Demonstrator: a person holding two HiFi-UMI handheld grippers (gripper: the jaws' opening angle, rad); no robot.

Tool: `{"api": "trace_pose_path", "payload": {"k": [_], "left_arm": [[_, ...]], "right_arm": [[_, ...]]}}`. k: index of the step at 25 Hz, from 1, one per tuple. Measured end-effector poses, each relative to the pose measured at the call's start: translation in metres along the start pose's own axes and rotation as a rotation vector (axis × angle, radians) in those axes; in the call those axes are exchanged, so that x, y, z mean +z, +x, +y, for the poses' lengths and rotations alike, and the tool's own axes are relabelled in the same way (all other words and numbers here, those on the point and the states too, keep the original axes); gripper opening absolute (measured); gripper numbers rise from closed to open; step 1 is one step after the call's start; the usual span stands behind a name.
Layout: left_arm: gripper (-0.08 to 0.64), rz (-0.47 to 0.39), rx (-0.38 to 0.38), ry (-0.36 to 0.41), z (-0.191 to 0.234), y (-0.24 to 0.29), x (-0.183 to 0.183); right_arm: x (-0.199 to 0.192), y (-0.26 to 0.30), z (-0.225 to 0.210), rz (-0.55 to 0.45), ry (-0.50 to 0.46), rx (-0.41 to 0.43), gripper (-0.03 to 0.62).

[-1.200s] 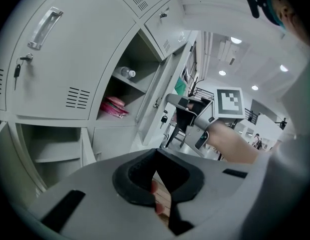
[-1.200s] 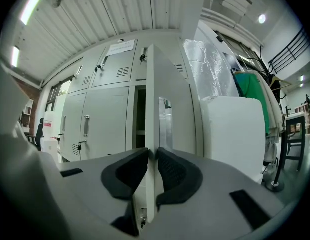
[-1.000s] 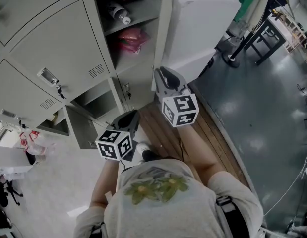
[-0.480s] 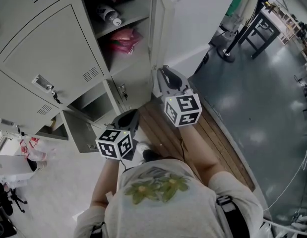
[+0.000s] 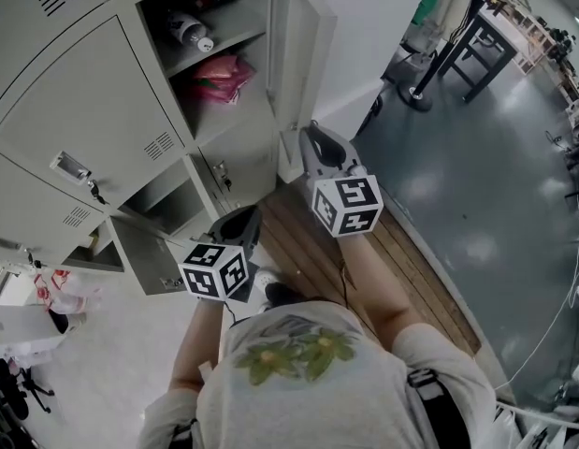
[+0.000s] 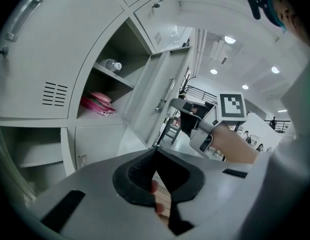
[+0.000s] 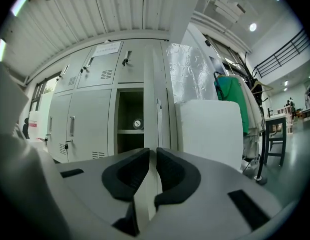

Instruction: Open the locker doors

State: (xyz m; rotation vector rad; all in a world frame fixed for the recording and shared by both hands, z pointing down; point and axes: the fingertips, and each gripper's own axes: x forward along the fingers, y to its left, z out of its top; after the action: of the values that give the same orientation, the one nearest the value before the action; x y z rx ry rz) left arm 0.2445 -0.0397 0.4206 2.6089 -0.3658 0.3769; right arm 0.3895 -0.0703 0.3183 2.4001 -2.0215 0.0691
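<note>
Lockers are lining the wall ahead of the person, and one upper compartment is already standing open. Its locker door is swinging out towards a white block that is sitting just beside the row. Inside that compartment a bottle is lying on the shelf, and a pink packet is resting on the level below it.

The right tool is pointing roughly level at the lower part of the open door. In the right gripper view its jaws have just been closing. They are now standing only a narrow way apart, with the thin edge of the door running up between them. The pads are pressing on that edge from both sides.

The left tool is hanging lower and to the person's left, tilting a little downward, apart from the door. In the left gripper view its jaw tips are meeting and nothing is sitting between them. Only the wooden floor strip is showing through the gap behind the tips.

Below the open compartment, a lower compartment is also gaping, with its own small door hanging outward. The neighbouring lockers to the left are staying closed, with their handles facing the room.
</note>
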Motion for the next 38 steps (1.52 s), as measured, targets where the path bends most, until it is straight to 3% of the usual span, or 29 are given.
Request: {"api": "trace_pose_path", "payload": {"k": [14,31,38], "left_arm": [[0.029,0.022,-0.031,0.010,-0.009,0.014,0.001],[0.030,0.047,-0.045,0.022,-0.015,0.023,-0.001],[0.031,0.047,-0.042,0.023,-0.012,0.022,0.002]], "right_arm": [[-0.001,-0.007,-0.033,0.016,0.007,-0.073,0.043],[-0.015,-0.011,-0.080,0.033,0.082,-0.174,0.032],[-0.047,-0.009,-0.095,0.104,0.115,-0.210,0.032]]}}
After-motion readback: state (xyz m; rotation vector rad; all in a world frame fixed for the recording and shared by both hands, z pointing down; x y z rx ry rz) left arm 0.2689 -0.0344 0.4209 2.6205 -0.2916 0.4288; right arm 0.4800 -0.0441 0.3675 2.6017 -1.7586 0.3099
